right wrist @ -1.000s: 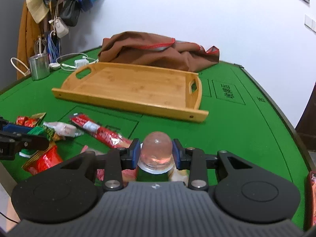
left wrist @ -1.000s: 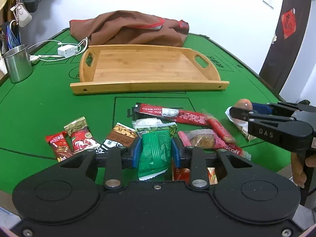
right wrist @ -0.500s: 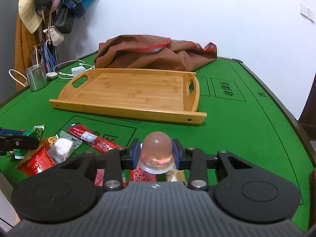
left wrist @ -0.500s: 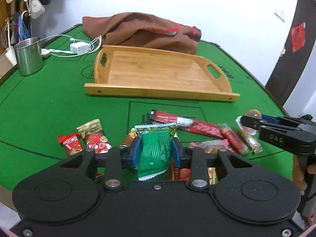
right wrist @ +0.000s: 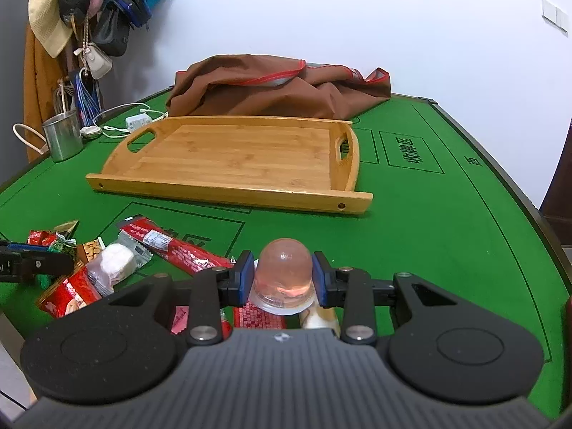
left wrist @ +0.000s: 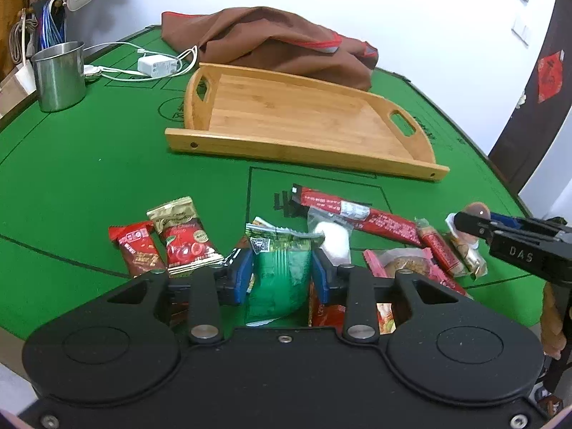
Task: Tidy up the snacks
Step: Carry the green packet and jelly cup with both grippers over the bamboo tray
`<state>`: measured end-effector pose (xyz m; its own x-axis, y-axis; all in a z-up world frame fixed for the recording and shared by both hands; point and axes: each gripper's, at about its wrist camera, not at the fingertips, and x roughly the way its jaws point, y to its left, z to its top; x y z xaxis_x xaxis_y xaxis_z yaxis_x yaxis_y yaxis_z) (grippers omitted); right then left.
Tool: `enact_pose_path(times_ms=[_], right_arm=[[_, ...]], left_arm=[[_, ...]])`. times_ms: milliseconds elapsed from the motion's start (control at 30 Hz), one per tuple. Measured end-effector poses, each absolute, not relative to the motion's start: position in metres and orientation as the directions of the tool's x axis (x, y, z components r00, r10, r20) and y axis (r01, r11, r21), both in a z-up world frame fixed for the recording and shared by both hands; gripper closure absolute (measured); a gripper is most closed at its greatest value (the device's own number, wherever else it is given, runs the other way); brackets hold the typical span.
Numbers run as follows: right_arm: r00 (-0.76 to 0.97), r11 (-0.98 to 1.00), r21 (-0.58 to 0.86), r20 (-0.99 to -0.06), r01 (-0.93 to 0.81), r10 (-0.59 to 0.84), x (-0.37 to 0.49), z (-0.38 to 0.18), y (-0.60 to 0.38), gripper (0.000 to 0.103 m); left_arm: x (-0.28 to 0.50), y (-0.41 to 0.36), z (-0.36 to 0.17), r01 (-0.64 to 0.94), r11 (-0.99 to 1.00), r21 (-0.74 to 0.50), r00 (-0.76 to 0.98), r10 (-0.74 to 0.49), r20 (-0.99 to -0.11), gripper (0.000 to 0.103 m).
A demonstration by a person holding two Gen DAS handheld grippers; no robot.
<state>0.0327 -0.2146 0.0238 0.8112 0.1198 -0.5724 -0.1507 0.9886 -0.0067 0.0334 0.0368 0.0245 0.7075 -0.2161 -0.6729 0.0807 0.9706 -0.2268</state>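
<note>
The left gripper (left wrist: 280, 273) has its blue-padded jaws on either side of a green foil snack packet (left wrist: 277, 279); they have just been opening a little, and the packet is between the pads, though whether the pads press on it is hard to tell. The right gripper (right wrist: 284, 279) has its jaws narrowly set and clamped on a clear domed jelly cup with a pinkish filling (right wrist: 284, 271), held above the green felt counter (right wrist: 429, 232).

Around the left jaws, near the counter's front edge, lies a loose cluster of snacks: a small dark red wrapper (left wrist: 137, 248) and a gold-topped red cherry packet (left wrist: 182, 237) to one side, a white round cake in a clear wrapper (left wrist: 332, 239) just beyond, a long red snack stick packet (left wrist: 357, 214) farther out, and a pink-edged packet with a brown cake (left wrist: 404, 261) toward the right gripper's side.

Past the cluster, toward the counter's middle, sits a rectangular bamboo tray with cut-out handles (right wrist: 228, 193). Behind it, at the far edge, a crumpled brown cloth bag with red trim (right wrist: 279, 85) lies in a heap. In the far left corner stand a steel mug (left wrist: 59, 75) and a white charger with its cable (left wrist: 155, 66).
</note>
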Motion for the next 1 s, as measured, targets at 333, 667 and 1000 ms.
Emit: enact_pose_path(times_ms=[333,667,1000], right_arm=[[0.81,0.988,-0.009,-0.574,-0.152,0.119,0.034,0.023,-0.214,0.064],[0.813,0.985,-0.001,-0.564,-0.174,0.143,0.038,0.031,-0.213,0.064],[0.78,0.974,0.095,-0.585,-0.207,0.223,0.071,0.049,-0.22,0.064]], left_arm=[[0.043,0.04,0.025,0.074,0.971,-0.229,0.724,-0.21,-0.657,0.069],[0.054,0.043,0.047,0.071,0.976,-0.207,0.749,-0.189,-0.635,0.07],[0.095,0.034,0.069,0.111,0.969,-0.221,0.744,-0.228,-0.628,0.071]])
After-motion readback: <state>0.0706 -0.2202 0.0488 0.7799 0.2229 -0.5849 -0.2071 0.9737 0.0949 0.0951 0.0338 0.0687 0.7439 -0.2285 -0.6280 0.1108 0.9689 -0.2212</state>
